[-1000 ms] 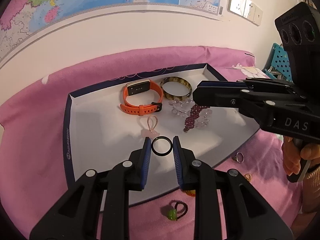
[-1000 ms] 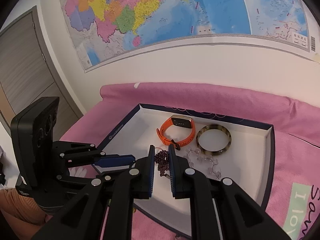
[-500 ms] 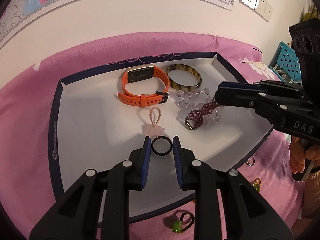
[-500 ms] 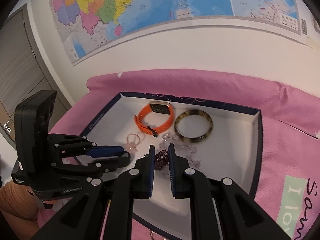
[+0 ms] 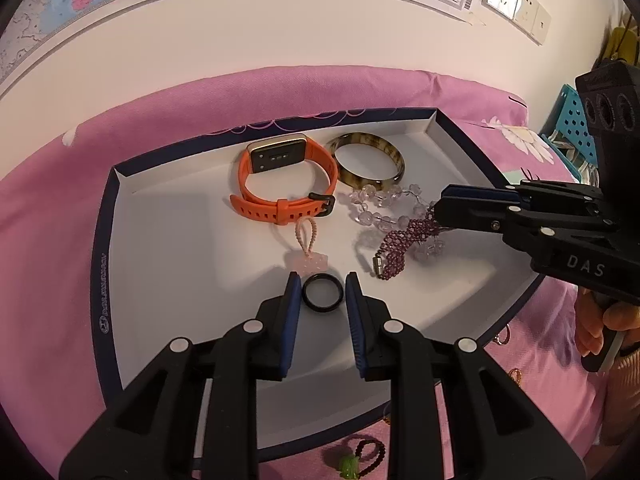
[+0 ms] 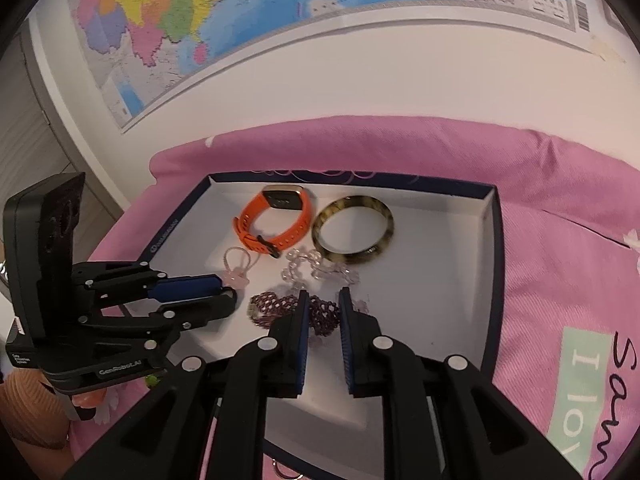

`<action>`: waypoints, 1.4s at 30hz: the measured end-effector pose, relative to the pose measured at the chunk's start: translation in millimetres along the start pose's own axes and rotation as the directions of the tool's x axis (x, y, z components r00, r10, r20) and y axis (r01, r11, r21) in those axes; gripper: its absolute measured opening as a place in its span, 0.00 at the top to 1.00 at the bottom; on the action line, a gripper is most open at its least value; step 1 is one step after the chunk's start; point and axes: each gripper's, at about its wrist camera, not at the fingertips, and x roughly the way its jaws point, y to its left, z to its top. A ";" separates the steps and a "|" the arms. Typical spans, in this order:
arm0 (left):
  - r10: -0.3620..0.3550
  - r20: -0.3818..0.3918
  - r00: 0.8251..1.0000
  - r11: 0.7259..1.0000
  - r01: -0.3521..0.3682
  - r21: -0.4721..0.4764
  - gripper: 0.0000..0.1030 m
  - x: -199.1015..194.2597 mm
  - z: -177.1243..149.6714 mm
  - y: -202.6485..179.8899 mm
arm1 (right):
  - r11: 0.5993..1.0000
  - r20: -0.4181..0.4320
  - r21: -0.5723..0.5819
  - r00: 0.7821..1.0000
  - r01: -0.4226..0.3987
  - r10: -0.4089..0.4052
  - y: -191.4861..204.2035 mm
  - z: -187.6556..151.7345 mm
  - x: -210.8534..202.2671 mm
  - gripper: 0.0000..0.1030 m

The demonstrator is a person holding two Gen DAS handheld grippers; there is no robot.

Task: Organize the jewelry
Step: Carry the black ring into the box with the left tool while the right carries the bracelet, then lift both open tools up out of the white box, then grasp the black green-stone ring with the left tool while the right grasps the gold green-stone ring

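Left tongs (image 5: 323, 300) are narrowly parted with the small black ring (image 5: 322, 298) between the blue pads, low over the floor of the white tray with the dark blue rim (image 5: 105, 248); whether the pads press on the ring or merely flank it I cannot tell from this angle. Right tongs (image 6: 322, 312) are opening, the purple beaded bracelet (image 6: 280, 306) lying between and just beyond their tips, apparently being let go onto the tray. Already in the tray: orange-strapped watch (image 5: 280, 184) at 12 o'clock, mottled brown bangle (image 5: 370, 160) at 1 o'clock just beside it, clear crystal bead bracelet (image 5: 380, 208) near centre-right and partly under the purple one, pale pink charm on a cord loop (image 5: 306, 248) at centre. Left to do, by my estimate: a dark bead bracelet with a green bead (image 5: 360, 456) lies on the cloth outside the tray at 6 o'clock, and small ring-like pieces (image 5: 504, 336) lie at 4 o'clock off the rim. Judged well past halfway. The tray rests on a pink fabric-covered surface (image 6: 560, 240) with printed lettering at the right; it may be a bed. White wall behind carries a coloured map (image 6: 240, 8) and wall sockets (image 5: 516, 4); a teal perforated crate (image 5: 572, 128) stands at 3 o'clock.
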 end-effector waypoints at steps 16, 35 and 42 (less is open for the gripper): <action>0.017 0.159 0.987 1.000 -0.020 0.017 0.60 -72.3 -25.4 -1.2 | 1.000 0.070 -0.001 0.997 0.031 -0.031 12.6 -21.1 -41.5 0.62; 0.010 0.123 0.992 0.999 -0.014 0.033 0.57 -86.8 -94.3 -7.2 | 1.000 0.000 -0.030 1.000 0.000 0.000 40.3 -94.4 -62.7 0.55; 0.007 0.090 0.996 0.999 -0.010 0.040 0.57 -75.6 -99.6 -15.3 | 0.999 -0.026 -0.035 0.999 0.019 -0.020 46.8 -106.9 -53.5 0.55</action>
